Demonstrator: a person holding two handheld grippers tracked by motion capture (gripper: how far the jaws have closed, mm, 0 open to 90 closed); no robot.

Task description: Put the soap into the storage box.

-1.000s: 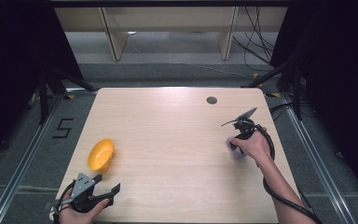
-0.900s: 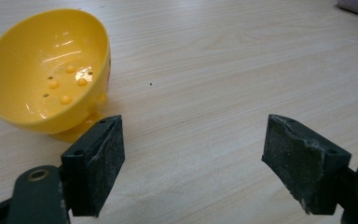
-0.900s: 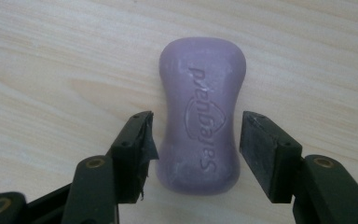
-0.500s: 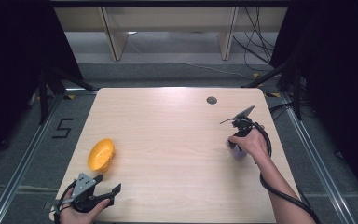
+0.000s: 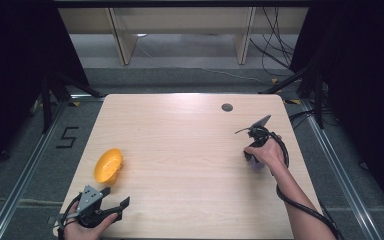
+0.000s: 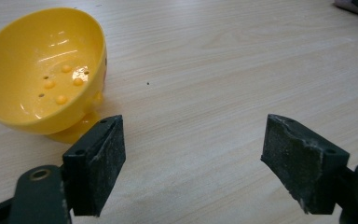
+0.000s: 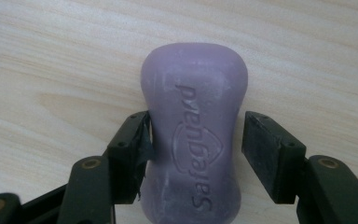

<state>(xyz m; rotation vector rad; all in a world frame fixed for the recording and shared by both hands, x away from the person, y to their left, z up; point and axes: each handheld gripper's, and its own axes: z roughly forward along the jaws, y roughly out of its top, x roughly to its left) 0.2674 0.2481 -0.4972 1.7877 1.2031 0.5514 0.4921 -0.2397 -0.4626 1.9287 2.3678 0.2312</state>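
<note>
The purple soap bar [image 7: 193, 135] lies flat on the table [image 5: 190, 150] between the right gripper [image 7: 196, 140] jaws, which have just been opening; one pad touches it, the other stands just clear. At the near left, the left gripper [image 6: 191, 158] gapes wide, empty, beside the yellow bowl [image 6: 37, 74].

Matt purple soap bar [image 7: 193, 135], glossy yellow plastic bowl [image 6: 42, 70], pale wood table [image 5: 180, 145]

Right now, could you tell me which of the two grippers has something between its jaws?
The right gripper: a purple soap bar lies between its jaws, which have just been opening. The left gripper stands open over bare table, with the yellow bowl beside it.
</note>
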